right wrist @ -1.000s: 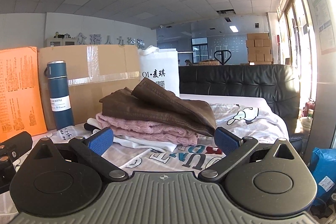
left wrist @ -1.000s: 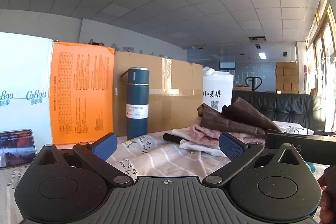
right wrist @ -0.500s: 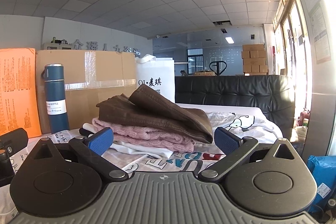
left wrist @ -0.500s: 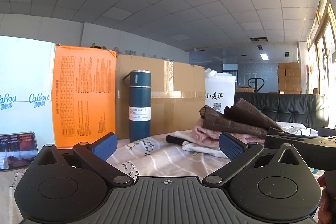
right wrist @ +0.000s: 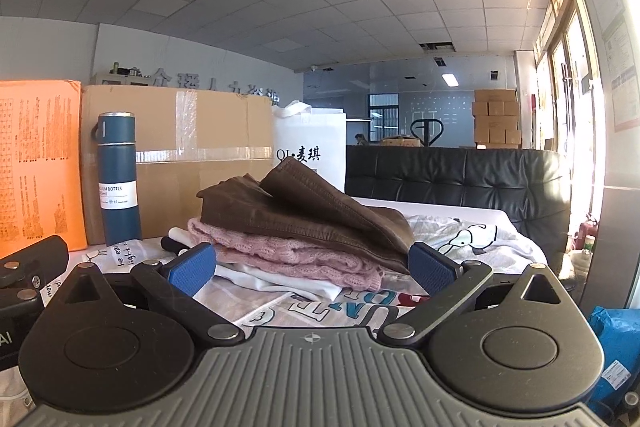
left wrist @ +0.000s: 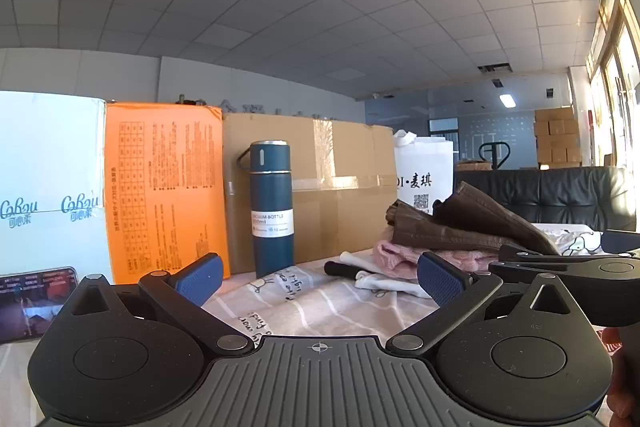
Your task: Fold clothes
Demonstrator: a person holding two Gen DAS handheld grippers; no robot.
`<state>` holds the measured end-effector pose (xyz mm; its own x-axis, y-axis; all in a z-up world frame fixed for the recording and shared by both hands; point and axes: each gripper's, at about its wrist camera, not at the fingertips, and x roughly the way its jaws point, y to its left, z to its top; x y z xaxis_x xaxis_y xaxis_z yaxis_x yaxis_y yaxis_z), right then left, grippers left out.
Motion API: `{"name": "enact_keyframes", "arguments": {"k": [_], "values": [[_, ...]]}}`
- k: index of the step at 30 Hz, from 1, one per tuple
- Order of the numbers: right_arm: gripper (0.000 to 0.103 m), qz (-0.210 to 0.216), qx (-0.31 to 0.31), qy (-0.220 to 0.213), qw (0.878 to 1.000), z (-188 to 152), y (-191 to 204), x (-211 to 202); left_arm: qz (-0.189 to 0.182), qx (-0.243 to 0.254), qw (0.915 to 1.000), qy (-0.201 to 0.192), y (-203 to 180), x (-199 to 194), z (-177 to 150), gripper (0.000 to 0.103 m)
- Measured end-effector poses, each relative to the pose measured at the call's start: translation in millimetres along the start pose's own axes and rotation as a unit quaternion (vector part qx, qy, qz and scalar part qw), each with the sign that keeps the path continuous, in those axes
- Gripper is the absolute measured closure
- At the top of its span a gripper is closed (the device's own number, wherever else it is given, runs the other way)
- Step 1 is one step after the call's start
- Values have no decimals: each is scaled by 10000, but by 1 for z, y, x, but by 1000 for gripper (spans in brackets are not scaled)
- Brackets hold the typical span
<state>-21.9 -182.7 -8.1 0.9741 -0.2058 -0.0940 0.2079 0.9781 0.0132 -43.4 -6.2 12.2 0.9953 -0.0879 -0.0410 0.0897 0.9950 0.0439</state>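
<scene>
A stack of clothes lies on the printed sheet (right wrist: 320, 307): a brown garment (right wrist: 304, 207) on top, a pink knit (right wrist: 296, 257) under it, white cloth (right wrist: 272, 277) at the bottom. The same stack shows at the right in the left wrist view, with the brown garment (left wrist: 460, 223) uppermost. My right gripper (right wrist: 312, 267) is open just in front of the stack, nothing between its blue pads (right wrist: 192, 267). My left gripper (left wrist: 320, 277) is open too, low over the sheet (left wrist: 312, 303) and left of the stack. The right gripper's body (left wrist: 568, 267) crosses the left view's right side.
A blue vacuum bottle (left wrist: 271, 209) stands against a cardboard box (left wrist: 340, 187), beside an orange box (left wrist: 164, 187) and a white box (left wrist: 48, 187). A white tote bag (right wrist: 310, 147) and a black sofa (right wrist: 460, 179) stand behind the clothes. A phone (left wrist: 36, 295) sits at far left.
Both cameras have tipped slightly upward, so the bottle, boxes and clothes sit a little lower in view. Both grippers have stayed open and empty.
</scene>
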Motion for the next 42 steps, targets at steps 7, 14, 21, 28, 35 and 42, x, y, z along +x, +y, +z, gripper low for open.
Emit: {"name": "enact_keyframes", "arguments": {"k": [7,14,21,28,35,42], "values": [[0,68,12,38,10000,-1,0,1,6,2,10000,3,0,0,-1,0],[0,118,-25,110,9999,-2,2,4,26,0,10000,41,0,2,-1,0],[0,171,-54,153,9997,-2,2,6,20,1,10000,48,0,2,-1,0],[0,201,-66,182,9996,-2,2,7,19,-6,10000,60,0,2,-1,0],[0,215,-58,192,9996,-2,2,7,26,-8,10000,52,0,1,0,0],[0,217,-56,199,9996,-2,2,8,21,-10,10000,59,0,2,0,0]]}}
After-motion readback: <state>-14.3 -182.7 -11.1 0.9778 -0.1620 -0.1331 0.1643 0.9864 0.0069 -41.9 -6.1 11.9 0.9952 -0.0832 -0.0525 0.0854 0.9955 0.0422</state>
